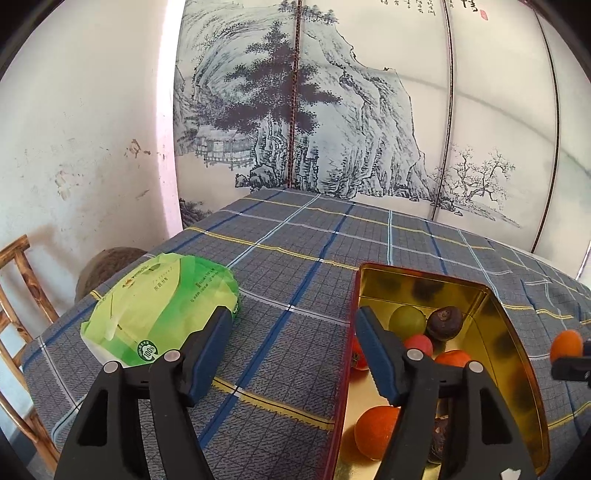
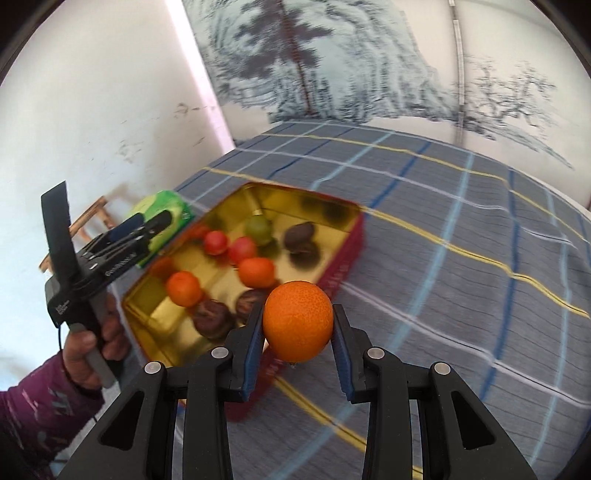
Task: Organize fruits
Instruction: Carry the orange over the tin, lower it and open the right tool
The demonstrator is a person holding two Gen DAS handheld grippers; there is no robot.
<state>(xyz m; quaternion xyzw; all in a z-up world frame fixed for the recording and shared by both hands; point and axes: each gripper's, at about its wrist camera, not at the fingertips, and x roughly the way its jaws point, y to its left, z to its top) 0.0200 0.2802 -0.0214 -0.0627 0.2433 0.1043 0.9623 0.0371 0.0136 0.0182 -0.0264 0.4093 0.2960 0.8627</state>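
Fingertips of the right gripper [image 2: 297, 334] pinch a round orange [image 2: 297, 320], stem end downward. Beyond them lies the fruit tin [image 2: 343, 258], long axis running away leftward. Left gripper [image 1: 291, 354] fingers stand spread, empty, straddling the tin's near wall.

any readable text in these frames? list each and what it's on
"100%": round badge on the green packet; its other print is too small to read.
Calligraphy and a red seal at the top of the painted screen: too small to read.
White print on the left tongs: blurred.
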